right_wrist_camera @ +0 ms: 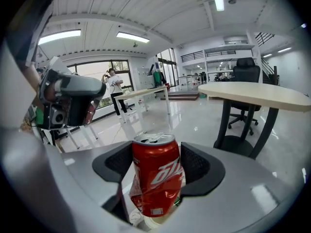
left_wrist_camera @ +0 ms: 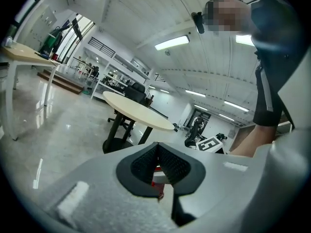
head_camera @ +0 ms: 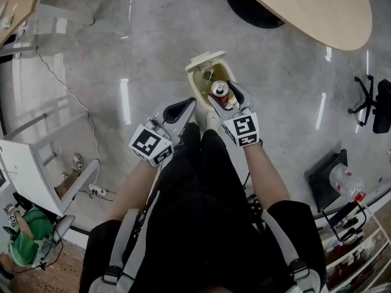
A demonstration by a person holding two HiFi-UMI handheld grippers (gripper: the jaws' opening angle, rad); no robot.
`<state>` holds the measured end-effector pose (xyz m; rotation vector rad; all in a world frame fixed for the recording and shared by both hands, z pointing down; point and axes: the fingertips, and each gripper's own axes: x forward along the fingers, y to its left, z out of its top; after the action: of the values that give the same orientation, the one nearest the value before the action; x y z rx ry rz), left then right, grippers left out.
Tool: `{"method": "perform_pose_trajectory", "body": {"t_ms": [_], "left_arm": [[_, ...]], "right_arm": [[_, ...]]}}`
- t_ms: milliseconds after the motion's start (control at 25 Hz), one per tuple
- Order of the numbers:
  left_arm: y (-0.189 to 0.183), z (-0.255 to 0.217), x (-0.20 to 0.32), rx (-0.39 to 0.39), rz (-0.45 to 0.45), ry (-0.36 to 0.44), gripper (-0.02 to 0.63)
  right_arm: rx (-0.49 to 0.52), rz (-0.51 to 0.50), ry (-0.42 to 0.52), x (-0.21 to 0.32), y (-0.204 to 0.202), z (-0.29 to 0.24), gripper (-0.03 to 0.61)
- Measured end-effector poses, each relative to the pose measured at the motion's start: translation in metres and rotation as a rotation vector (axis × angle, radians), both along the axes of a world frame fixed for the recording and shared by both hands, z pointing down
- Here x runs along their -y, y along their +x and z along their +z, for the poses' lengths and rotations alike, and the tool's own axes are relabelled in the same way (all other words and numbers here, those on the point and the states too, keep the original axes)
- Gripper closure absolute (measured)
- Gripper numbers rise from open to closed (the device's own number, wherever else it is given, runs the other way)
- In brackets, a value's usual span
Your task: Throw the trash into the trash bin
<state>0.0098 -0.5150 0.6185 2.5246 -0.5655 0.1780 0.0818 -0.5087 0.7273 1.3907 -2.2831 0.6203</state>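
Note:
A dented red soda can (head_camera: 220, 93) stands upright between the pads of my right gripper (head_camera: 226, 97), which is shut on it. In the head view the can hangs over the mouth of a small cream trash bin (head_camera: 197, 85) with its lid (head_camera: 204, 58) flipped back. In the right gripper view the can (right_wrist_camera: 156, 174) fills the gap of the right gripper (right_wrist_camera: 158, 160). My left gripper (head_camera: 182, 110) is shut on nothing, just left of the bin. In the left gripper view the pads of the left gripper (left_wrist_camera: 156, 152) meet, and a sliver of the can (left_wrist_camera: 156, 181) shows below them.
A round beige table (head_camera: 317, 5) on a black base (head_camera: 250, 8) stands beyond the bin. A black office chair (head_camera: 372, 102) is at the right. At the left are a white frame (head_camera: 30, 170) and a floor cable (head_camera: 67, 90). A plastic bottle (head_camera: 345, 182) lies at lower right.

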Motion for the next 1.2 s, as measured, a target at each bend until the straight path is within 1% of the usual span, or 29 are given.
{"method": "perform_pose_trajectory", "body": {"t_ms": [40, 120, 160, 200, 280, 320, 440, 520, 640, 760, 1000, 1200], "left_arm": [[-0.001, 0.002, -0.003, 0.002, -0.002, -0.008, 0.612], [-0.003, 0.005, -0.008, 0.001, -0.01, -0.023, 0.612], [-0.004, 0.006, -0.01, -0.001, -0.014, -0.028, 0.612], [-0.004, 0.006, -0.012, -0.003, -0.019, -0.033, 0.612], [-0.005, 0.004, -0.016, -0.007, -0.027, -0.04, 0.612], [-0.006, 0.003, -0.017, -0.009, -0.03, -0.04, 0.612], [-0.008, 0.0, -0.02, -0.01, -0.031, -0.027, 0.612], [-0.007, -0.005, -0.018, -0.013, -0.036, -0.01, 0.612], [-0.005, -0.02, -0.007, -0.028, -0.049, 0.023, 0.612], [-0.007, -0.04, 0.006, -0.045, -0.067, 0.056, 0.612], [-0.001, -0.091, 0.017, -0.077, -0.1, 0.151, 0.613], [0.007, -0.135, 0.023, -0.108, -0.118, 0.237, 0.613]], "right_arm": [[0.001, -0.007, -0.02, -0.001, -0.002, 0.005, 0.264], [0.013, -0.005, -0.058, -0.002, -0.003, 0.014, 0.174], [0.018, 0.002, -0.066, -0.003, -0.001, 0.016, 0.176], [0.019, 0.01, -0.065, -0.004, 0.001, 0.015, 0.187], [0.014, 0.019, -0.052, -0.006, 0.006, 0.012, 0.247], [0.007, 0.019, -0.043, -0.008, 0.007, 0.009, 0.26], [-0.015, 0.03, -0.003, -0.011, 0.014, -0.001, 0.325], [-0.015, 0.059, 0.033, -0.011, 0.024, -0.014, 0.398], [-0.008, 0.103, 0.073, -0.007, 0.04, -0.037, 0.433], [0.001, 0.132, 0.125, -0.002, 0.048, -0.07, 0.455], [-0.001, 0.156, 0.261, -0.004, 0.072, -0.141, 0.484], [0.033, 0.181, 0.366, -0.013, 0.091, -0.197, 0.516]]}}
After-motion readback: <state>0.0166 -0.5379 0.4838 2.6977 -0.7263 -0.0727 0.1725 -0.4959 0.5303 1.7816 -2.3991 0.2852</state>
